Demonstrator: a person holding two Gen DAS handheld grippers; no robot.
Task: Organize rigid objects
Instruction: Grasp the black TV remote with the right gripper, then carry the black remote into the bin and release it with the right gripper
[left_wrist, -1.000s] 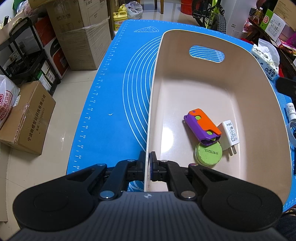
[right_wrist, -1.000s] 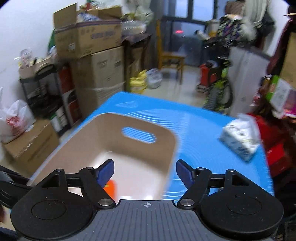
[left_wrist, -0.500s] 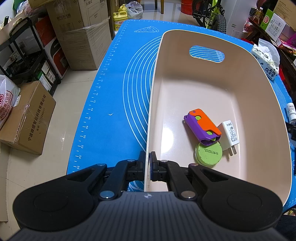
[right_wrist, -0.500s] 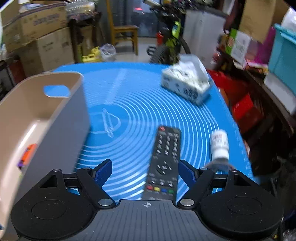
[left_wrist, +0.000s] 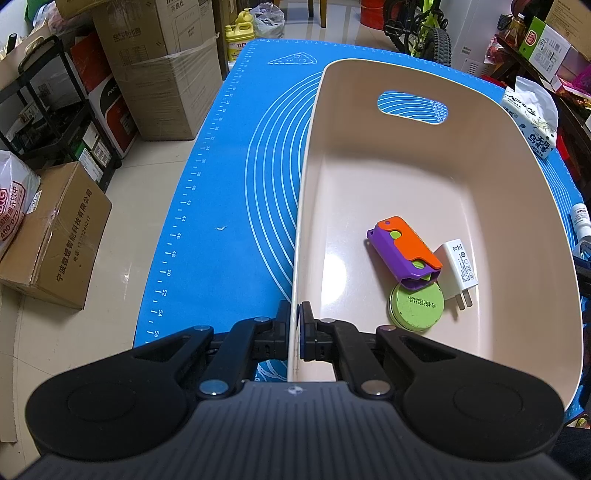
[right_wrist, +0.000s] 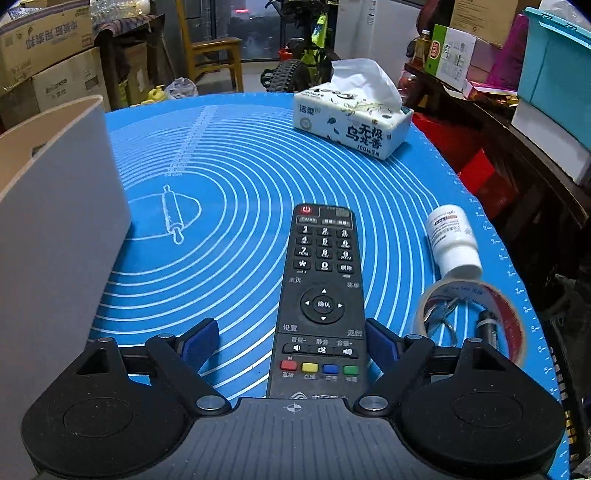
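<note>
Beige plastic bin (left_wrist: 417, 184) with a cut-out handle slot sits on the blue silicone baking mat (left_wrist: 229, 206). Left gripper (left_wrist: 294, 325) is pitched steeply down at the bin's near left corner, jaws pinched tight on the thin rim, one finger outside the wall and one inside.

Inside the bin, toward the near end: purple-and-orange plastic toy (left_wrist: 404, 251), white USB wall charger (left_wrist: 458, 269) just to its right and touching it, and round green tin (left_wrist: 416, 304), on which the toy's near end rests.

Right gripper (right_wrist: 291, 343) is angled down over the mat to the right of the bin, blue-padded fingers (right_wrist: 201, 341) spread wide and opening further. Black TV remote control (right_wrist: 321, 291) lies flat on the mat between the jaws, long axis running near to far, coloured buttons at the near end. Right pad sits just beside the remote's right edge; left pad stands apart from its left edge. No squeeze on it visible.

Right of the remote: white pill bottle (right_wrist: 452, 238) lying on its side, cap toward the near end, and nearer still a roll of clear tape (right_wrist: 476, 319) with a metal key ring (right_wrist: 441, 314) inside its hoop. Small dark cylindrical item next to the ring, too unclear to identify. Printed tissue pack (right_wrist: 354, 114) sits at the mat's far side.
</note>
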